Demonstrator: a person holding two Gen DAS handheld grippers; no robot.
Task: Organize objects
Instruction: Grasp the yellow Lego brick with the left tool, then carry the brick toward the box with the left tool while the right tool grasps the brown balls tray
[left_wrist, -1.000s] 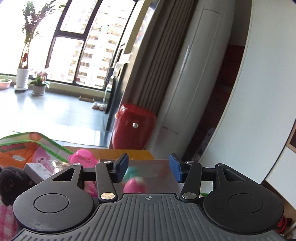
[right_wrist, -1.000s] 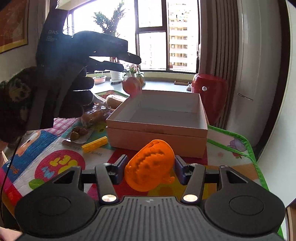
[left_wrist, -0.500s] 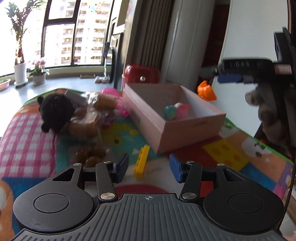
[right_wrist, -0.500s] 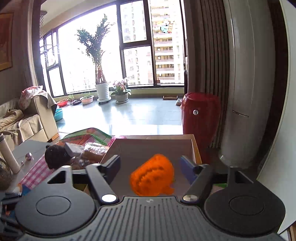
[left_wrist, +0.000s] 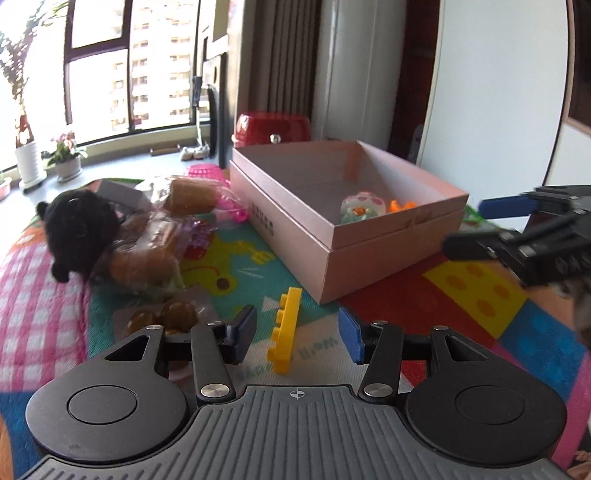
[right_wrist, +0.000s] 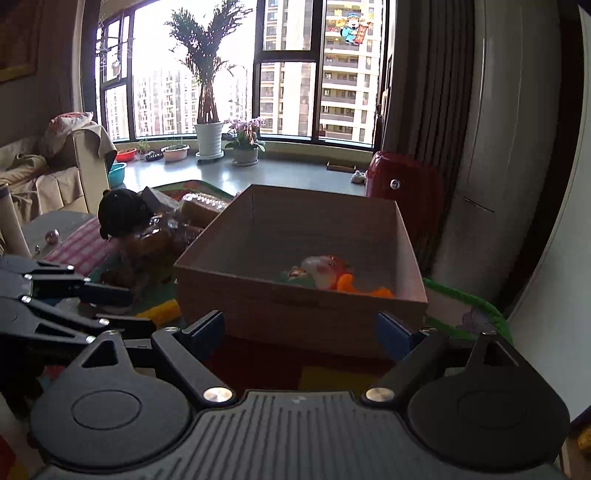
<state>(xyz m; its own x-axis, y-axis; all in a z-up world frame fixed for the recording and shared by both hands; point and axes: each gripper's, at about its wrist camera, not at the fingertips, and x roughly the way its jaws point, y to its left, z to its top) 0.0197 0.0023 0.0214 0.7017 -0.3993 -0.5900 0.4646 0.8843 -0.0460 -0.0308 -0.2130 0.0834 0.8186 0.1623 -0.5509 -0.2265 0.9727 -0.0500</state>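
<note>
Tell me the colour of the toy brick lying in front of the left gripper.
Yellow brick; clearest in the left wrist view.

This is a home, a living room high in an apartment block. A big window (right_wrist: 229, 74) looks onto tower blocks; potted plants (right_wrist: 208, 138) stand on the sill below it. Left of the window stands a sofa (right_wrist: 55, 166); near it, a colourful play mat (left_wrist: 480, 288) carries toys.

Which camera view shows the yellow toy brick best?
The left wrist view. There the yellow toy brick lies whole on the play mat, between the open fingers of the left tool. The right wrist view shows only a yellow corner beside the pink box.
</note>
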